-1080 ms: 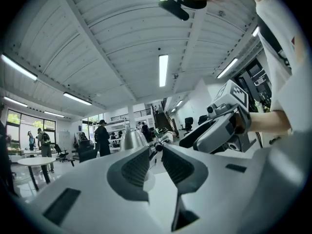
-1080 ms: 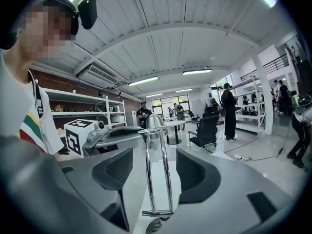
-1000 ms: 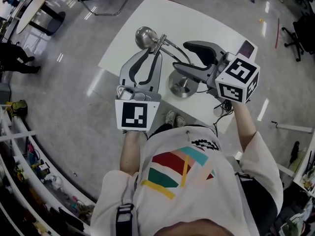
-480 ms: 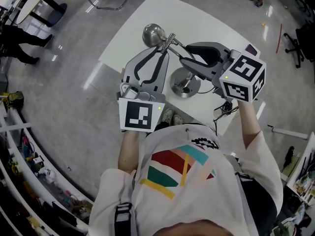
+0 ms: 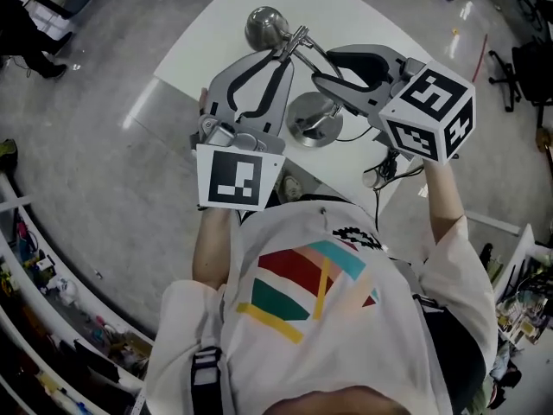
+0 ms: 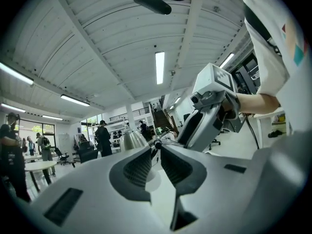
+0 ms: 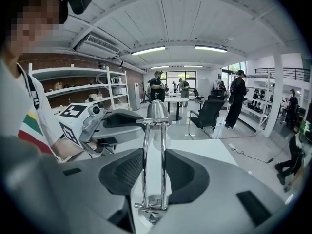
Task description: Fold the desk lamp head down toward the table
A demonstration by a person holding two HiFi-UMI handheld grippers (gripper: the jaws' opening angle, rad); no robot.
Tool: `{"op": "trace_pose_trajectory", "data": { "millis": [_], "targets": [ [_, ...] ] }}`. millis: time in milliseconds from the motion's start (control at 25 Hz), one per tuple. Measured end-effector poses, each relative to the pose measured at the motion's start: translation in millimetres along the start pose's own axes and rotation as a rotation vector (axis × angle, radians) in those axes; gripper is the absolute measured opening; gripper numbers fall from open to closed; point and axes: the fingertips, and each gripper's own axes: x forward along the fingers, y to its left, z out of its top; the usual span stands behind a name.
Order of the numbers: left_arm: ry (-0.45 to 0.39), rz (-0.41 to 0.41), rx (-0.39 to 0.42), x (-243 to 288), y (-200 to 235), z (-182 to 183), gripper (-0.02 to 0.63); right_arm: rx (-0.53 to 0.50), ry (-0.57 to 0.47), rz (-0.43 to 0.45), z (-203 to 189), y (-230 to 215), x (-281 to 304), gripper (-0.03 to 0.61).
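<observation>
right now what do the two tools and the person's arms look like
Both the left tool and the right tool are light grey plastic, lined inside with black ribbed pads. Each carries a white cube printed with black square markers. The person wears a white short-sleeved shirt with red, green, yellow and blue stripes on the front.

Chrome lamp (image 5: 266,28); white table (image 5: 212,37); grey left gripper (image 5: 280,53), right gripper (image 5: 321,67), blk pads (image 7: 123,170); white shirt (image 5: 393,344), red/teal/yellow stripes (image 5: 285,285).
</observation>
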Motion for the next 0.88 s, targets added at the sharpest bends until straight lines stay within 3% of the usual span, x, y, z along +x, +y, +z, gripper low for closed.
{"op": "trace_pose_trajectory", "data": {
  "millis": [160, 360, 600, 880],
  "targets": [
    [0.013, 0.023, -0.066, 0.8, 5.1, -19.8, 0.101, -0.011, 0.071, 0.01, -4.5, -0.5, 10.4, 0.155],
    [0.133, 0.047, -0.167, -2.3, 25.1, -79.8, 0.081, 0.01, 0.181, 0.045, -6.6, -3.3, 52.6, 0.155],
    [0.25, 0.003, -0.4, 0.0, 6.5, -160.9, 0.061, 0.043, 0.434, 0.102, -41.6, -5.1, 93.9, 0.156],
    [0.297, -0.057, -0.443, 6.1, -13.0, -194.2, 0.064, 0.08, 0.565, 0.149, -60.1, -9.3, 112.9, 0.156]
  ]
}}
